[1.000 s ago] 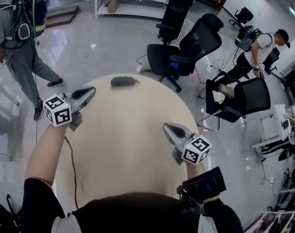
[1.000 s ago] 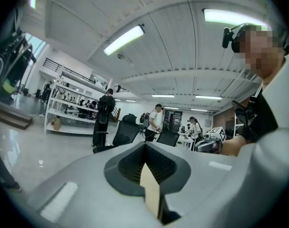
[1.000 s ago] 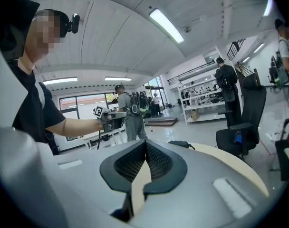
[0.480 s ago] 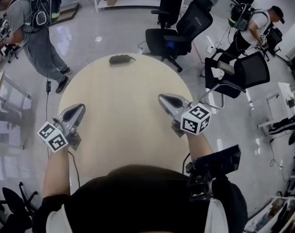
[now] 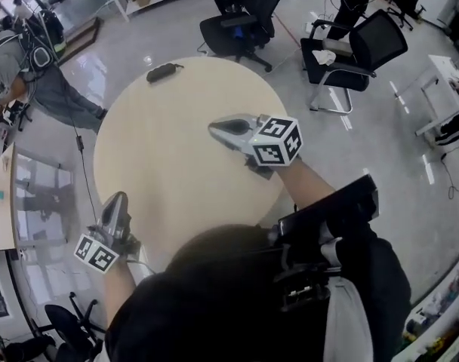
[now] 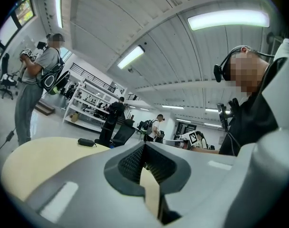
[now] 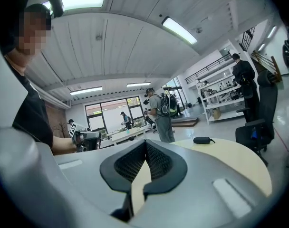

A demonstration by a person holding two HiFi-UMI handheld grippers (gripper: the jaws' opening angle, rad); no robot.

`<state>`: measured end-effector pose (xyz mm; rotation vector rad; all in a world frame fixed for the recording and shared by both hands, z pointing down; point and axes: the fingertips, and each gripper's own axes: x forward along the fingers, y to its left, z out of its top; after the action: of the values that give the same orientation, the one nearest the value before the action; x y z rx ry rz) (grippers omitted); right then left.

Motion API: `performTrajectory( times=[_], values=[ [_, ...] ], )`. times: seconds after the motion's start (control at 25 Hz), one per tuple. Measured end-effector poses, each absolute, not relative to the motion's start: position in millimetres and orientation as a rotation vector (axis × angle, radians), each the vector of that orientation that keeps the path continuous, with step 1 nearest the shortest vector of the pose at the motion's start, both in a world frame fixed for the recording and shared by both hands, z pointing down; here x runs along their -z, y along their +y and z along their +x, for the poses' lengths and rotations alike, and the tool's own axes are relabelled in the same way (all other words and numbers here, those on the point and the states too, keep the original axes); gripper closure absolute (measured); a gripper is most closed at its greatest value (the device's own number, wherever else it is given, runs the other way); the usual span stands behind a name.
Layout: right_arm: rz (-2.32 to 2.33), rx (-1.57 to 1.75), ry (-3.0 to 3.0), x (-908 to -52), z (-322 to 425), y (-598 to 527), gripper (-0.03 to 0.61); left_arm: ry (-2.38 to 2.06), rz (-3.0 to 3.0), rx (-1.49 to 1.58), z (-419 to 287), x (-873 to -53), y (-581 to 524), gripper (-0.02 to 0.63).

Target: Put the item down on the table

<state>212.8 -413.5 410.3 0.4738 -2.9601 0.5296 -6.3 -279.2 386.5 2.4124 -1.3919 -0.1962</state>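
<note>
Well, the black pouch [image 5: 163, 72] already lies flat at the far rim of the round surface [image 5: 177, 172], well apart from both tools. I'd judge the putting-down done, with only a tidy pull-away left.

To do that well, the person should bring both tools in toward the body and avoid swinging either across the far rim. The pouch should be left exactly where it sits (a thin strap sticks out of one end, so a careless nudge could drag it toward the edge).

The left tool [image 5: 118, 199] has its jaws pressed together with nothing between them; its own view shows only pale surface past the pads. The right tool [image 5: 214, 128] is likewise closed and empty.

As for pose, the left hand sits low at the near left rim. Its tool lies about level and points along that side toward the far end. The right forearm reaches out over the middle of the surface, with the tool tipped slightly nose-down and aimed across to the person's left.
</note>
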Motion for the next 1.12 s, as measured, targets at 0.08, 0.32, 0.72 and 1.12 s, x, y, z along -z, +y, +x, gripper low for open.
performTrajectory(
  times=[0.08,0.32,0.72,1.12],
  values=[
    [0.474,-0.553,-2.953,-412,214,-403,0.565,-1.381,2.424,0.217,-3,-384,-272,0.615],
    [0.499,-0.515,-2.930,-405,178,-357,0.565,-1.315,2.513,0.260,-33,-368,-251,0.615],
    [0.702,-0.602,-2.969,-387,86,-295,0.565,-1.187,2.633,0.230,-133,-354,-210,0.615],
    [0.715,-0.612,-2.970,-374,101,-296,0.565,-1.207,2.635,0.304,-130,-344,-213,0.615]
  ],
)
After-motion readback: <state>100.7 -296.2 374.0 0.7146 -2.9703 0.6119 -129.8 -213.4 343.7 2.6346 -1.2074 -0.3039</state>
